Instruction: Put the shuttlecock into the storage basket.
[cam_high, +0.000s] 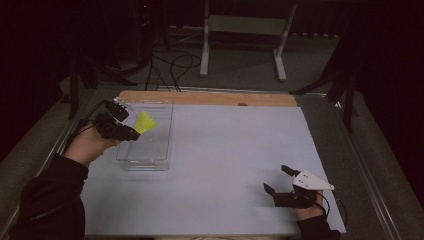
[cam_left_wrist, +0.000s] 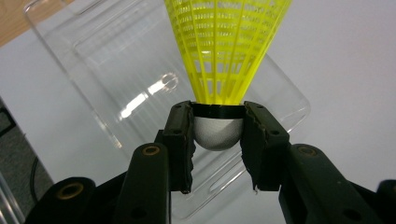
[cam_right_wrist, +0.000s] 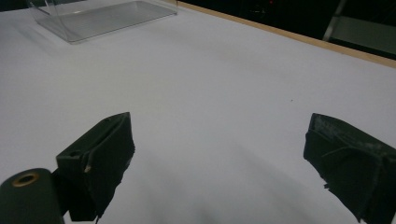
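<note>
A yellow shuttlecock (cam_high: 146, 122) (cam_left_wrist: 224, 51) with a white rounded cork is held by its base in my left gripper (cam_high: 134, 134) (cam_left_wrist: 218, 135), which is shut on it. The gripper holds it above a clear plastic tray (cam_high: 160, 150) (cam_left_wrist: 107, 70) at the table's left, skirt pointing away from the hand. My right gripper (cam_high: 278, 180) (cam_right_wrist: 219, 154) rests low near the table's front right corner, its jaws wide open with nothing between them.
A white sheet (cam_high: 230, 160) covers the table, with a wooden strip (cam_high: 210, 98) along the far edge. Beyond it stand a white frame (cam_high: 245, 30) and cables (cam_high: 170, 65) on the floor. The clear tray (cam_right_wrist: 102, 16) lies far off in the right gripper view.
</note>
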